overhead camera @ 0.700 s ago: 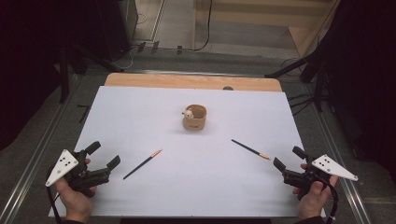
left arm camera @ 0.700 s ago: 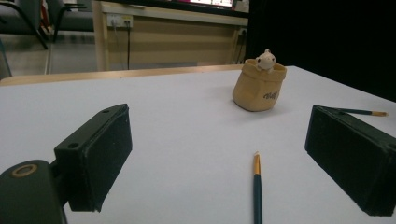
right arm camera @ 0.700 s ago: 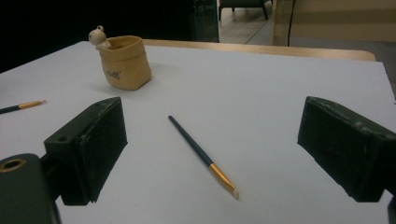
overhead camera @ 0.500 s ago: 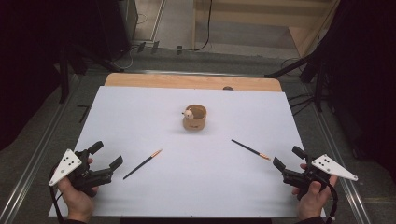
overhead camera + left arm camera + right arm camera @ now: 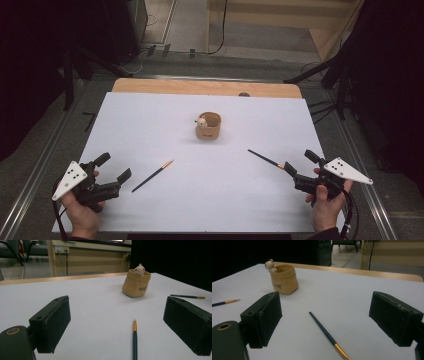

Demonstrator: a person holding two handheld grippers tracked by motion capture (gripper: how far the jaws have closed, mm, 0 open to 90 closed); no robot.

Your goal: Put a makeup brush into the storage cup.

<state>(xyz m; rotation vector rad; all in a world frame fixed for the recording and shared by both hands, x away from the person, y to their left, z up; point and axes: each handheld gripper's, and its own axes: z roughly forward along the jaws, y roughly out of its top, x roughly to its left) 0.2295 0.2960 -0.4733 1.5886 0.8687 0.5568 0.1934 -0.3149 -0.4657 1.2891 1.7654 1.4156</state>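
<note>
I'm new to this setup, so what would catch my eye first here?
A small tan pot with a little figure on its rim stands mid-table on the white sheet. Two thin brushes flank it nearer the person: the left brush and the right brush. Each has an open hand-held gripper aimed at it: left, right.

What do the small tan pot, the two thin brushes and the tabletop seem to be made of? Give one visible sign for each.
Tan pot: probably glazed ceramic moulded like a sack; smooth with a soft sheen.
Left brush and right brush: dark painted handle, likely wood, with a shiny gold metal-looking band.
Tabletop: wood at its bare far edge, under a matte white sheet, paper or plastic.
</note>
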